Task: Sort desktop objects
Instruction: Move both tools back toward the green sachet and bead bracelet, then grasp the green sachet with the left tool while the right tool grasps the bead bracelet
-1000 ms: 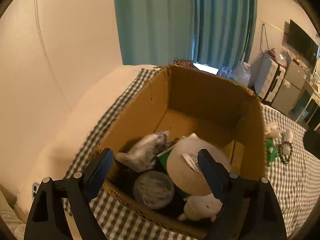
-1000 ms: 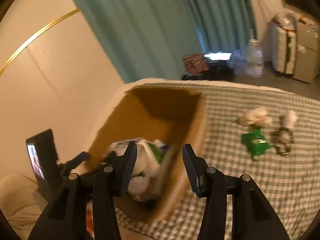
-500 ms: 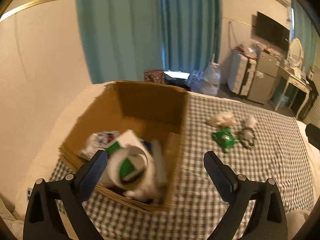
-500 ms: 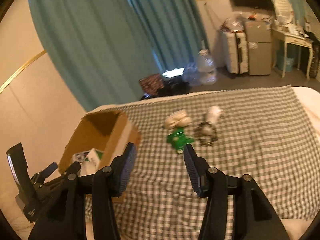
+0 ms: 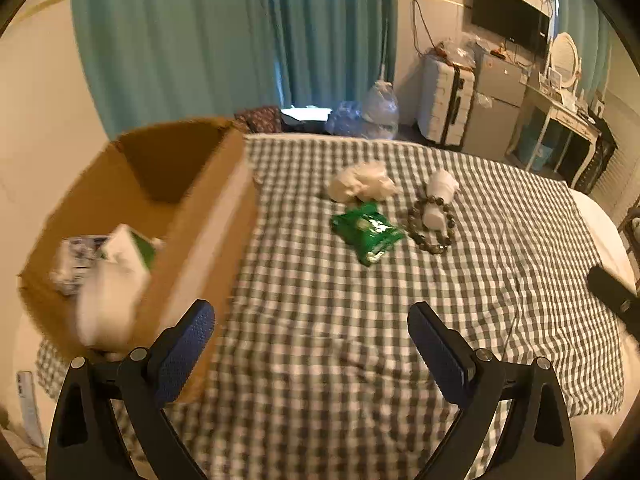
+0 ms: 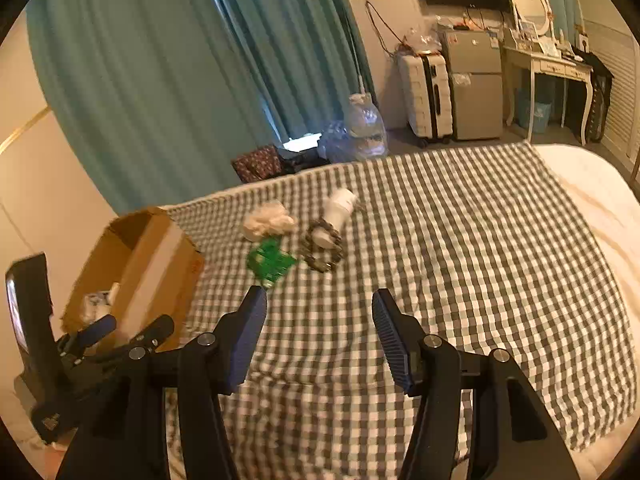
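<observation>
Your left gripper: jaws wide apart, nothing btwn them, over bare checked cloth. Cardboard box at left on the cloth, blurred; holds white and green-white items, can't ID. Mid-cloth cluster: crumpled white tissue, green packet just below it, bead bracelet beside the packet w/ small white bottle lying across it. Bkgd: teal curtains.

Both views are taken from above the checked bed, angled downward toward the curtains. The cardboard box and green packet are shared by both views.
</observation>
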### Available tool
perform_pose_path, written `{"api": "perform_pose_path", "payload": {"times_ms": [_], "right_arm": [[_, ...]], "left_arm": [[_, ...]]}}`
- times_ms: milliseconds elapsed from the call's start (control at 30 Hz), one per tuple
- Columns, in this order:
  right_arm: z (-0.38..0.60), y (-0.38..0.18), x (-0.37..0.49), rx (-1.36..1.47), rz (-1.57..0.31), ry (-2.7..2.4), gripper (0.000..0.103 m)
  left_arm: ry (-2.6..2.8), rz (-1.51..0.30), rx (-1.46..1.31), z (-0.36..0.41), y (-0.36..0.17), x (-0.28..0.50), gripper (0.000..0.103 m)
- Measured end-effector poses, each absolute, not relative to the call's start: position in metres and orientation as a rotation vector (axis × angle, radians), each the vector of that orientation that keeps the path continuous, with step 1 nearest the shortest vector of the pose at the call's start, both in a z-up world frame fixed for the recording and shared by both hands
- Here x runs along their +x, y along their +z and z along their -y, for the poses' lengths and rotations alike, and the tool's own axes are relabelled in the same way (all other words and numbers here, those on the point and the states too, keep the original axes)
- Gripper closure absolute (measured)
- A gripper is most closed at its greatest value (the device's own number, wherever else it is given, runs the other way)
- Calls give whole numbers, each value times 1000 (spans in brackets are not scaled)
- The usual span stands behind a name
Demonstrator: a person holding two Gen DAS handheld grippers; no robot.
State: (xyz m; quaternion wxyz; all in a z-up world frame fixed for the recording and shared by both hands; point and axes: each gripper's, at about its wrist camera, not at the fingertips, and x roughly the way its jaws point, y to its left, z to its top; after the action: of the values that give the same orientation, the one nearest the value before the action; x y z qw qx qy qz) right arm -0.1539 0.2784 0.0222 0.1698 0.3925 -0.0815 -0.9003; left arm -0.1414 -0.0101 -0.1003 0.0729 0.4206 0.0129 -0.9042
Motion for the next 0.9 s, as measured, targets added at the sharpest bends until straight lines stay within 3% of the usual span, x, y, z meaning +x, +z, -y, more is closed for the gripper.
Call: {"api": "perform_pose_path", "payload": {"times_ms": [300,700,800,900], "right_arm": [[-267,-33,-230,1201,187,-2508,48],[-232,-95,-319,1274,161,-2410,51],[-227,-108,-328,1309,160,-2376,62],[-222,-109,-324,1305,119,-2356,88]], "left_arm": [[-2614,-229,1294,10,-153,-215,3],[-2600,-202,1347,-1,-210,-301,3],[-2609,-261,1359,4,-221,-307,3],[-2643,-234,1356,3,-224,-304,13]]}}
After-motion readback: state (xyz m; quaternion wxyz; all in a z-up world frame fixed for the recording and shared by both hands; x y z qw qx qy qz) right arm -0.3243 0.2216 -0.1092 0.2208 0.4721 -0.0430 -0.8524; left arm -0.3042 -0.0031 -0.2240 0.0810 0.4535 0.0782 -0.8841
